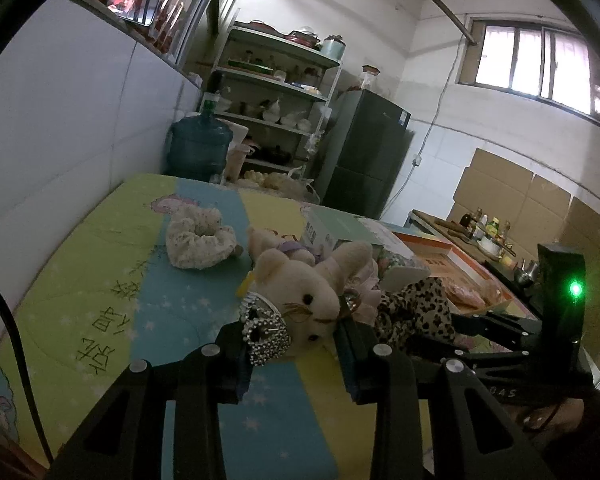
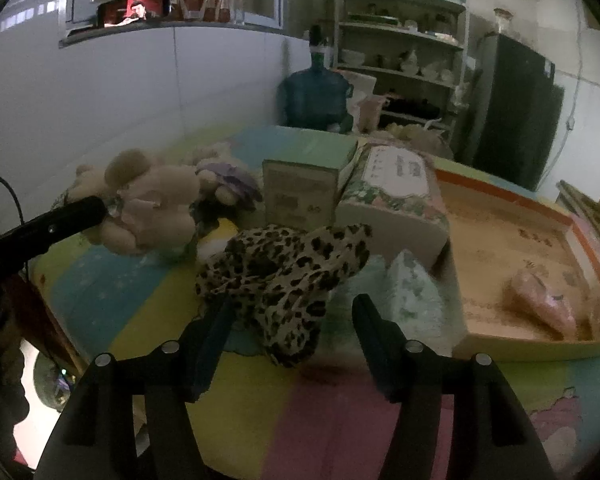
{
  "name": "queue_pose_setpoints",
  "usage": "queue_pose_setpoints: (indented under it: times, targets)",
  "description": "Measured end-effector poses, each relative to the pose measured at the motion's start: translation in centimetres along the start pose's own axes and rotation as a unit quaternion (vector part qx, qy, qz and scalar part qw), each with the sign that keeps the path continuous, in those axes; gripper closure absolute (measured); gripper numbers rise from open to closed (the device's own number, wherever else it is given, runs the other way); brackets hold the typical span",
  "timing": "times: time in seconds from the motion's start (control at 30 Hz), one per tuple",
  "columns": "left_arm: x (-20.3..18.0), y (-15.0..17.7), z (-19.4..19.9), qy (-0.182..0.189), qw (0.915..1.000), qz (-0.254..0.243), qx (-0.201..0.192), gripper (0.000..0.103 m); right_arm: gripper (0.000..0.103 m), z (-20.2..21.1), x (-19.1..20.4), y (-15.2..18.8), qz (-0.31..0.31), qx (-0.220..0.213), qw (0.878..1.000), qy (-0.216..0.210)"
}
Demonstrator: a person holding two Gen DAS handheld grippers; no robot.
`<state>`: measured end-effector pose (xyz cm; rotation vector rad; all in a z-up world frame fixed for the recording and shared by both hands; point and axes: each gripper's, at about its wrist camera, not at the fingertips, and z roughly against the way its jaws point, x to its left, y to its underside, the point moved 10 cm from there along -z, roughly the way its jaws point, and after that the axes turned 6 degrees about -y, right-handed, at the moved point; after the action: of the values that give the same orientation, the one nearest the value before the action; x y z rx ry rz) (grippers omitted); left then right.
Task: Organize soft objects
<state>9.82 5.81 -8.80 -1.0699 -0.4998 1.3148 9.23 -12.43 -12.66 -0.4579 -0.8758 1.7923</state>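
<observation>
two grippers, two half-made grasps. your left gripper has its jaws around the plush cat's head, touching both sides but seemingly not squeezing; pull now and the sequined bow may snag or the head slip free. your right gripper stands wide open, straddling the leopard cloth, holding nothing; closing could pinch only a fold. beyond lie a lace scrunchie, boxes and an orange tray on the striped mat; farther back, a water jug, shelves, fridge.

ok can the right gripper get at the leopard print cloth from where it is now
Probably yes. The right gripper is open, and the leopard print cloth lies bunched just ahead between its jaws, with nothing lying in between.
</observation>
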Motion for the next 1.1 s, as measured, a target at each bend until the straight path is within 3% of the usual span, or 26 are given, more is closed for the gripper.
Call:
queue_pose_setpoints:
  times: [0.07, 0.13, 0.23, 0.63, 1.1]
  targets:
    - [0.0, 0.1, -0.1, -0.001, 1.0000, 0.000, 0.001, 0.067, 0.063, -0.1, 0.0, 0.1, 0.003, 0.002, 1.000, 0.005]
    - [0.0, 0.2, -0.1, -0.001, 1.0000, 0.001, 0.003, 0.067, 0.079, -0.3, 0.0, 0.1, 0.006, 0.006, 1.000, 0.011]
    - [0.0, 0.2, 0.0, 0.000, 1.0000, 0.001, 0.003, 0.067, 0.089, -0.1, 0.0, 0.0, 0.008, 0.003, 1.000, 0.010]
    - [-1.2, -0.7, 0.1, 0.005, 0.9999, -0.010, -0.009, 0.067, 0.093, 3.5, -1.1, -2.7, 0.006, -0.060, 0.998, 0.016]
    - [-5.0, -2.4, -0.6, 0.021, 0.9990, -0.036, -0.015, 0.067, 0.093, 6.2, -4.2, -4.1, -0.015, -0.097, 0.994, 0.036]
